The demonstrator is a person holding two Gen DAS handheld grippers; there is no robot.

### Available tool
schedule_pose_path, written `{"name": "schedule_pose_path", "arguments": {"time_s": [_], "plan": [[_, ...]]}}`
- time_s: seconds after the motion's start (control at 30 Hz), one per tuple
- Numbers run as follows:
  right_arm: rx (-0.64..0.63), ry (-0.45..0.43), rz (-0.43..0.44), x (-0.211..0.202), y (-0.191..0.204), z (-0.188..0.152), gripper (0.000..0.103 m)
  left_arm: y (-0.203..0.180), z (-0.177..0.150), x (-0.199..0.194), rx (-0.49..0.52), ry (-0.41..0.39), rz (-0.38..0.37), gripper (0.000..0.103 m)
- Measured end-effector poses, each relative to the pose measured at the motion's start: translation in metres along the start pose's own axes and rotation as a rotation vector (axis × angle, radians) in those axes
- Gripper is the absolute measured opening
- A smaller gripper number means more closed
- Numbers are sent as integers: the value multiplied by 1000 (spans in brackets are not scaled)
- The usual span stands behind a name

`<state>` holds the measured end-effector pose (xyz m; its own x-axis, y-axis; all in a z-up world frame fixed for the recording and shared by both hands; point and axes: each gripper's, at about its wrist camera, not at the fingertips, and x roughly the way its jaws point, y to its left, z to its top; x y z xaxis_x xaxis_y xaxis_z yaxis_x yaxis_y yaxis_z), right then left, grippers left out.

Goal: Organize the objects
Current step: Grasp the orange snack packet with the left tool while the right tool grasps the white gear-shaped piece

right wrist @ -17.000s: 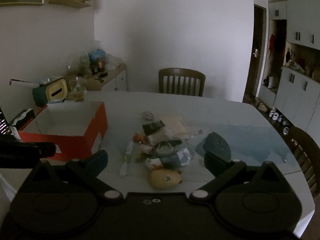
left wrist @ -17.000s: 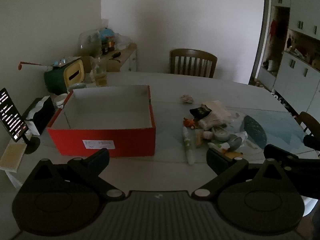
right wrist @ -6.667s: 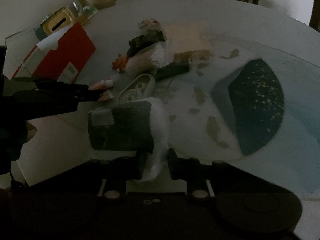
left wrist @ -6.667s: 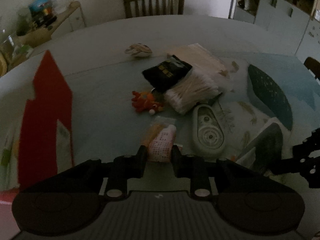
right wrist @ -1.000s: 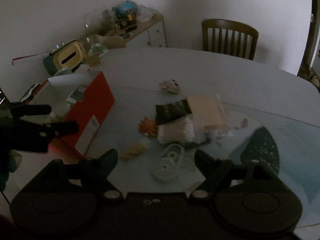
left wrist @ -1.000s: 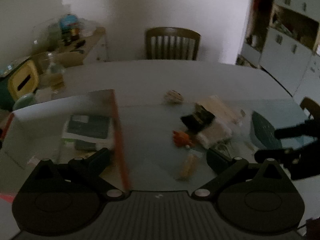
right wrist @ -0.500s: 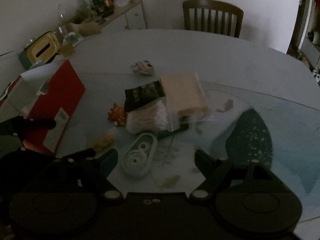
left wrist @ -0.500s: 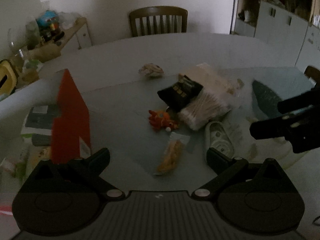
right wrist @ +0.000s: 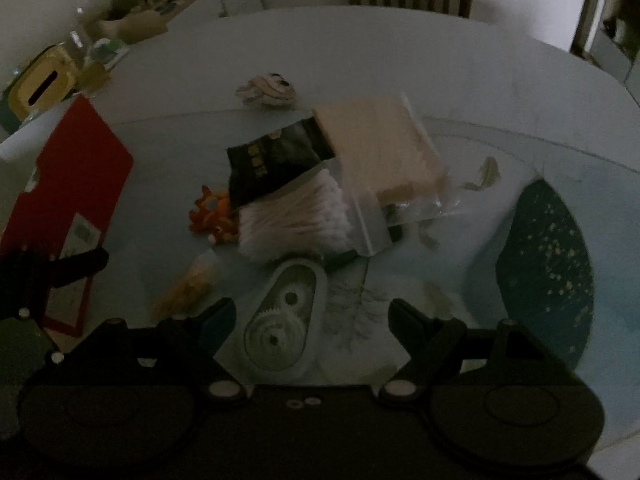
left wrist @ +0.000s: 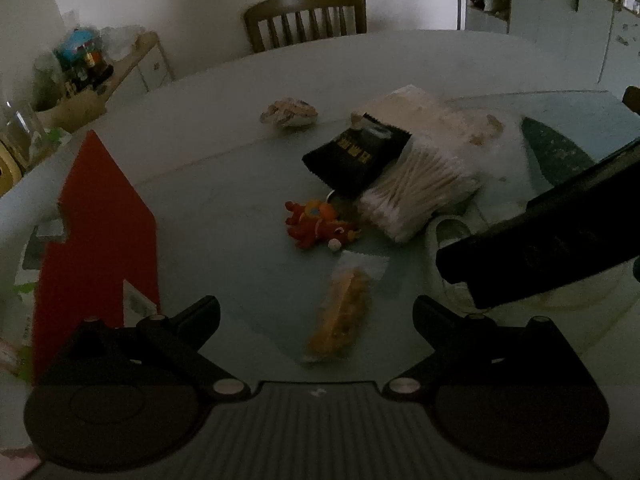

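i have both grippers tipped down over the table (left wrist: 224, 184). my left gripper (left wrist: 316, 312) stands wide with nothing in it, and the snack packet (left wrist: 340, 316) lies flat on the cloth between its fingertips, untouched as far as i can see. just past it is the orange toy (left wrist: 318, 226), and beyond that the swab bag (left wrist: 420, 192) with the black pouch (left wrist: 354, 156) lying partly over it. the shell (left wrist: 289, 113) sits alone farther out, near the chair (left wrist: 306, 16). the red box (left wrist: 96, 216) is at my left, its near wall standing up beside the left finger; i can only see a sliver of what is inside.

my right gripper (right wrist: 312, 314) is wide too and empty. the tape dispenser (right wrist: 282, 322) lies on the table between its fingertips, nearer the left one, and i cannot tell if either pad touches it. behind it the swab bag (right wrist: 292, 220), the black pouch (right wrist: 276, 160) and a beige packet (right wrist: 380, 148) are heaped together, with the orange toy (right wrist: 210, 214) to their left. in the left view the right gripper (left wrist: 540, 244) cuts across the right edge, hiding most of the dispenser.
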<state>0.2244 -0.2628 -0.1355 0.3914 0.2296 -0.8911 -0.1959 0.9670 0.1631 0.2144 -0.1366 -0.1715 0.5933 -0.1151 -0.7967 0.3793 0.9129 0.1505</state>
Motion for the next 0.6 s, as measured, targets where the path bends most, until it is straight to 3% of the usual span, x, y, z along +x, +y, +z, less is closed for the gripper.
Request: {"name": "schedule_pose_path", "arguments": {"time_s": [0.23,0.47,0.53,0.6], "plan": [[47,53,-35,21,1,3,81,8,-1,16,-43,54,-11,102],[-9,50,-67,23,10,1,79,10,1,18,-44,46,-30,98],[-12,51,-69,23,11,1,75,10,2,17,-42,42,-47,91],[-21,48,-85,21,10,1,63,9,3,16,-39,37,-67,83]]}}
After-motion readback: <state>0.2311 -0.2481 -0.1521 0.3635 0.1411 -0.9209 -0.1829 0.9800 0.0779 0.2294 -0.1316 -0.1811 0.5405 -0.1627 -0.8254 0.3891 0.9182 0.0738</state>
